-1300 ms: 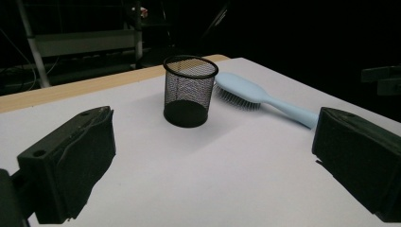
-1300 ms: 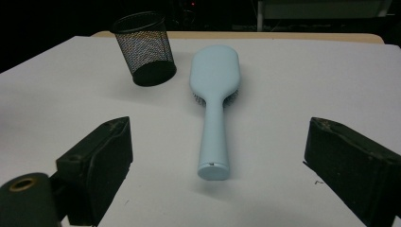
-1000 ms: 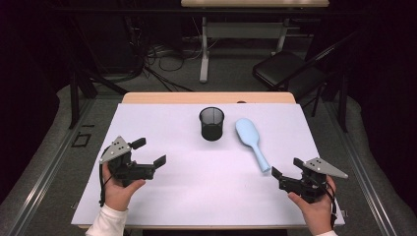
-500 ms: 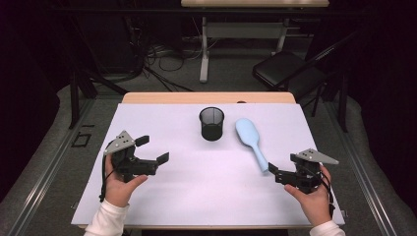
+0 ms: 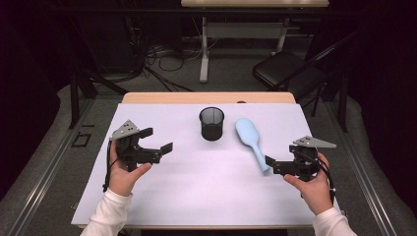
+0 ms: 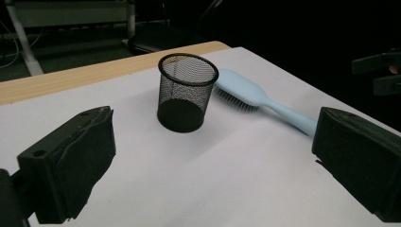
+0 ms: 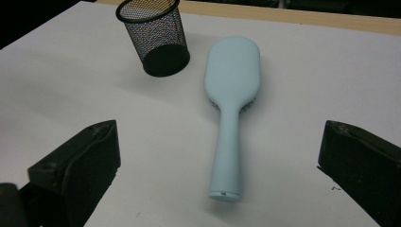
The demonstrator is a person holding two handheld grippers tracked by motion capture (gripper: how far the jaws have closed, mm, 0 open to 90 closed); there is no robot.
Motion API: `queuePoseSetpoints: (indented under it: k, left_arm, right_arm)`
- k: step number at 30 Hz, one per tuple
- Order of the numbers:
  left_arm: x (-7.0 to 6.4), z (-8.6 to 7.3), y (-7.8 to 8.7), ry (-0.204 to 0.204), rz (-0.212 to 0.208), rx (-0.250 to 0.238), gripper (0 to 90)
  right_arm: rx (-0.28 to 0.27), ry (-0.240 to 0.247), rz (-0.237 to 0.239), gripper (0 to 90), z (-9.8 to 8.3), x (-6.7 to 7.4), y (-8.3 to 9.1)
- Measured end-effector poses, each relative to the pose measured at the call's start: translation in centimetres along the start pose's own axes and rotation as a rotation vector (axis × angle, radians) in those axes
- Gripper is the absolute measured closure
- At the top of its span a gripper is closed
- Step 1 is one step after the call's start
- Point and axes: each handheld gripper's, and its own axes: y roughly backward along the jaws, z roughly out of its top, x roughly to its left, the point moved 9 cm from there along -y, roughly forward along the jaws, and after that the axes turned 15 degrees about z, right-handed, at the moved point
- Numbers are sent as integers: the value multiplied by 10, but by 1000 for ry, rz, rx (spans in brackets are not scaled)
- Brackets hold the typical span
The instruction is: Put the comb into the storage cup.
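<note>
Taking the round black wire-mesh cup (image 5: 211,124) as the landmark: well to its left and nearer the person, the left gripper (image 5: 157,141) hangs over the white sheet covering the table (image 5: 196,196), its jaws spread wide with nothing between them. It looks idle, so its main hazard is a careless sweep toward the cup, which is light and upright and would probably tip or skid.

Just to the right of the cup, not touching it, lies the pale blue plastic hairbrush (image 5: 251,142), bristles down, its handle running away from the cup toward the person's right hand. The right gripper (image 5: 268,164) sits at the handle's end; its jaws have just been opening and now stand wide on either side of the handle without pressing it. A grip so near the tip could let the heavier head droop or swing. Closing off-centre may also push the smooth handle sideways, perhaps nudging the head into the cup.
</note>
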Motion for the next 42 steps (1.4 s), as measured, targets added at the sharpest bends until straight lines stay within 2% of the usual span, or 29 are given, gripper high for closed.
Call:
queuePoseSetpoints:
  k: [3, 7, 10, 11, 14, 21, 29, 38, 42]
  left_arm:
    - [0, 3, -4, -4, -4, 19, 4]
    - [1, 7, -9, 10, -18, 32, 4]
    - [3, 9, -11, 4, -14, 38, 4]
    - [4, 12, -14, 3, -1, 45, 4]
    - [6, 19, -18, -15, 16, 48, 4]
    - [10, 31, -23, 13, 22, 61, 5]
    - [12, 35, -31, 22, 9, 66, 5]
    - [16, 35, -46, -5, 25, 66, 5]
    - [17, 38, -51, 5, 29, 55, 5]
  right_arm:
    - [9, 4, 5, 0, 7, 0, -3]
    - [25, 14, -4, 0, 14, -1, -8]
    - [30, 20, -7, 0, 18, -2, -10]
    - [45, 35, -14, 0, 21, -2, -12]
    - [53, 37, -7, 0, 25, -2, -15]
    - [79, 21, -2, 0, 38, -6, -20]
    - [135, 27, -15, 0, 42, -10, -28]
    - [204, 26, -11, 0, 42, -12, -40]
    - [234, 13, -11, 0, 43, -16, -46]
